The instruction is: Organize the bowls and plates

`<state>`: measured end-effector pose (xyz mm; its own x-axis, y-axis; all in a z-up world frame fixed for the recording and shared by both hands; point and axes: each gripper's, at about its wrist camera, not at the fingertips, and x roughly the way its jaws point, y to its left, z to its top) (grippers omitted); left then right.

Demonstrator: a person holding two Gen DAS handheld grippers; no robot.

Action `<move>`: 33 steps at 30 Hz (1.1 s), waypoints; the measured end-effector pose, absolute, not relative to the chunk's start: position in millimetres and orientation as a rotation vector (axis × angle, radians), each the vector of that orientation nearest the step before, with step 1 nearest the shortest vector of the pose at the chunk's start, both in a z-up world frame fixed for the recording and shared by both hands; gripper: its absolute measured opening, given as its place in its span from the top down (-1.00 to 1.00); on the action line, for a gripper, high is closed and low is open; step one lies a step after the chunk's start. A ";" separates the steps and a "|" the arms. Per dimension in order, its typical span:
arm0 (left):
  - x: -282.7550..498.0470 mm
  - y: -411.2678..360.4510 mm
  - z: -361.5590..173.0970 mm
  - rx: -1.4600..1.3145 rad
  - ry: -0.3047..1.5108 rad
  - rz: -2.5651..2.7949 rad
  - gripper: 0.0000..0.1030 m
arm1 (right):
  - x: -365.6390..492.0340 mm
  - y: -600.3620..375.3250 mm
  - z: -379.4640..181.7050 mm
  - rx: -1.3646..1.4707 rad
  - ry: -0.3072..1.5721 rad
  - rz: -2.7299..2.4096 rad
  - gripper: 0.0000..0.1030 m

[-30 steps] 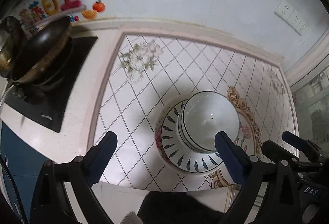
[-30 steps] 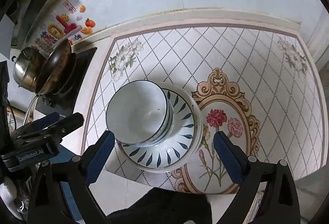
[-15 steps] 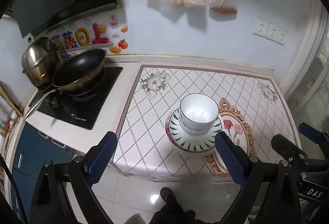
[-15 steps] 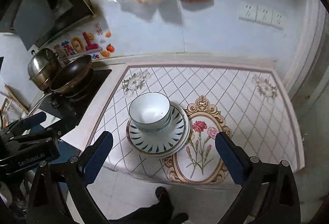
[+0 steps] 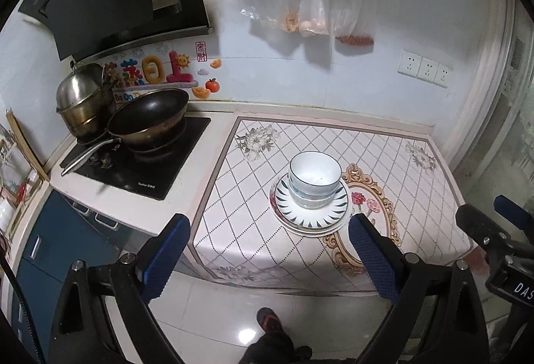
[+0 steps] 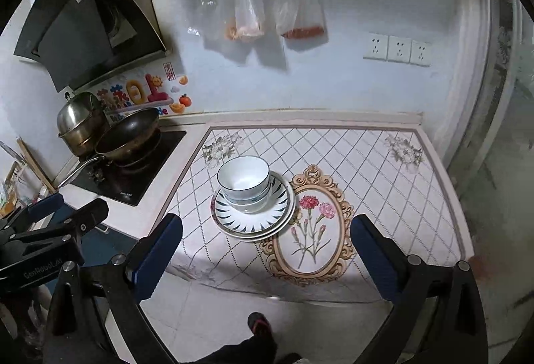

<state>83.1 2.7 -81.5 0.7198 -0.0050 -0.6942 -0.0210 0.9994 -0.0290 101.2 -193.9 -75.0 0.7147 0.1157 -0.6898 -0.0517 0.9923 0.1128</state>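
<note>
Left gripper [image 5: 268, 253] hangs wide-jawed and empty above the floor; right gripper [image 6: 265, 250] likewise. Beyond them at twelve o'clock, white blue-rimmed nested bowls [image 5: 314, 178] sit on stacked leaf-patterned plates [image 5: 310, 218] on the diamond-patterned tablecloth [image 6: 363, 157]. Farther, at ten o'clock, a black wok [image 5: 148, 117].

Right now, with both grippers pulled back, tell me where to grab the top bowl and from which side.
Grip the top bowl by its rim, one finger inside and one outside the wall, coming down from above on the near edge. It stands upright, mouth open, nested in another bowl on the stacked plates, so its lower wall is largely covered. The right gripper is open, probably wide enough.
</note>
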 end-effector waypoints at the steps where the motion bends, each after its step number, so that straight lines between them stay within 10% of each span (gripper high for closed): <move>1: 81.1 3.0 -81.4 -0.036 0.766 0.010 -0.89 | 98.6 -194.5 -73.1 0.088 0.764 0.094 -0.99; 33: 47.6 -3.9 -66.4 -0.035 0.691 0.001 -0.89 | 70.8 -205.4 -64.5 0.086 0.741 0.072 -1.00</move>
<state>47.6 -3.9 -66.4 0.7705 -0.0109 -0.6373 -0.0121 0.9994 -0.0317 70.8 -205.4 -64.5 0.7353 0.0956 -0.6710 -0.0349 0.9940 0.1033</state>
